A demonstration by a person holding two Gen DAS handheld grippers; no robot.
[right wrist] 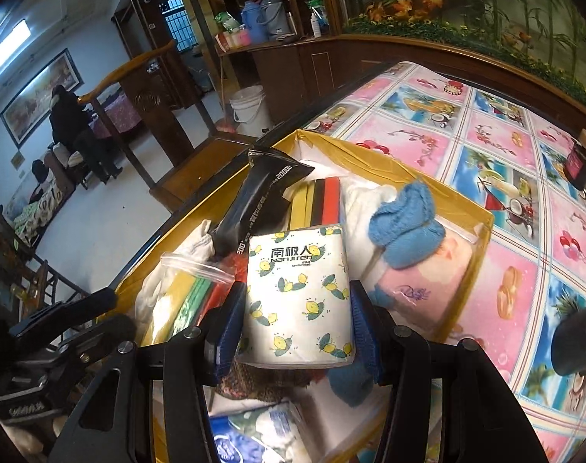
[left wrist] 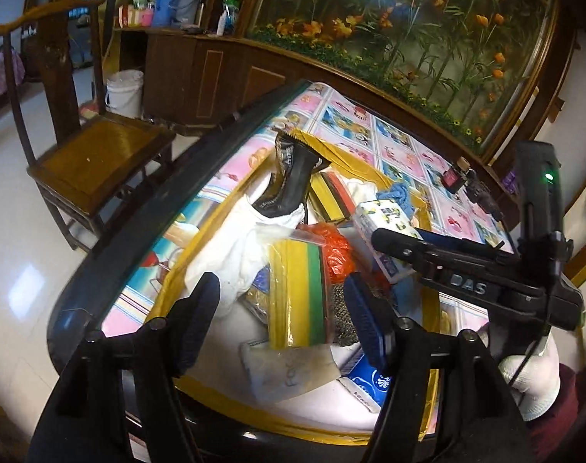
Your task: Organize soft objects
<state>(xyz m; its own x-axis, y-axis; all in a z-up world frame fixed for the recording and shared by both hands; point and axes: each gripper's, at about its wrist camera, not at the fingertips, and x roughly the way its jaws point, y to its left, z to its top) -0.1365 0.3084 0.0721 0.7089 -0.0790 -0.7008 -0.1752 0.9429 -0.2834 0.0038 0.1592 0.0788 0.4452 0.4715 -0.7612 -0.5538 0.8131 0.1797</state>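
Observation:
A yellow-lined box (left wrist: 370, 166) on the table holds several soft objects. My right gripper (right wrist: 298, 320) is shut on a white tissue pack with lemon prints (right wrist: 298, 297), held over the box; the pack also shows in the left wrist view (left wrist: 385, 227). My left gripper (left wrist: 285, 320) is open above a zip bag of yellow, green and red cloths (left wrist: 300, 293), not touching it. A black pouch (right wrist: 254, 200), blue knitted cloth (right wrist: 405, 227), pink towel in a bag (right wrist: 424, 289) and white cloth (left wrist: 235, 247) lie in the box.
The table has a pink and blue picture cloth (right wrist: 505, 146). A small dark bottle (right wrist: 580, 162) stands at its far right. A wooden chair (left wrist: 92, 154) and a white bucket (left wrist: 124, 92) stand left of the table. A wooden cabinet (left wrist: 215, 73) is behind.

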